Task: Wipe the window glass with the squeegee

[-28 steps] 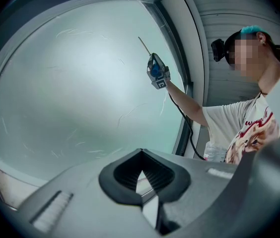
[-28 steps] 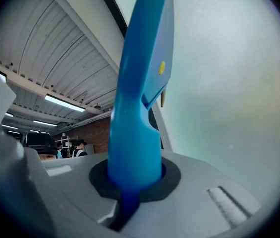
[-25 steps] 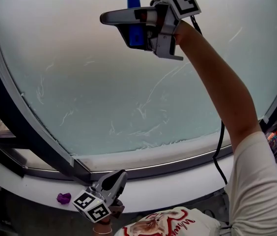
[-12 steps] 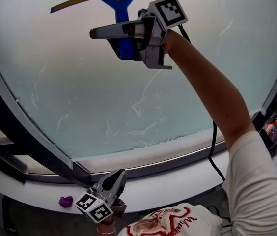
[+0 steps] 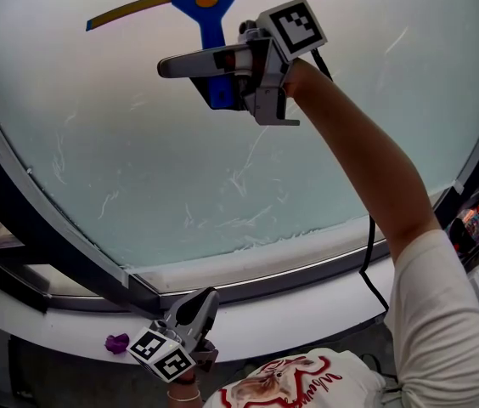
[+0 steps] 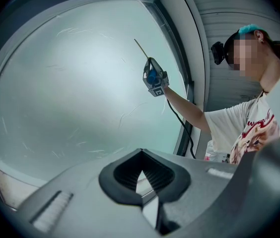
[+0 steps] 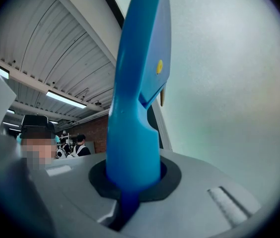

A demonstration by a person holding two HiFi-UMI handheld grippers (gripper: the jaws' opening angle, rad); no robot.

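A blue-handled squeegee (image 5: pixel 210 11) with a long yellowish blade lies against the frosted window glass (image 5: pixel 180 168) near its top. My right gripper (image 5: pixel 214 79) is raised on an outstretched arm and is shut on the squeegee's handle. In the right gripper view the blue handle (image 7: pixel 137 98) rises straight out from between the jaws. My left gripper (image 5: pixel 201 306) hangs low, below the white sill, shut with nothing in it. From the left gripper view the left gripper (image 6: pixel 141 175) faces the glass, and the right gripper (image 6: pixel 154 81) shows far off with the blade (image 6: pixel 141 48) above it.
Thin streaks and scratches mark the lower glass (image 5: pixel 239 181). A dark curved frame (image 5: pixel 19 219) borders the window on the left, and a white sill (image 5: pixel 307 300) runs below. A small purple object (image 5: pixel 117 343) lies under the sill. A black cable (image 5: pixel 367 262) hangs from the right arm.
The right gripper and the squeegee have come down and a little left across the glass, with the whole blade now in view. The left gripper has stayed where it was.
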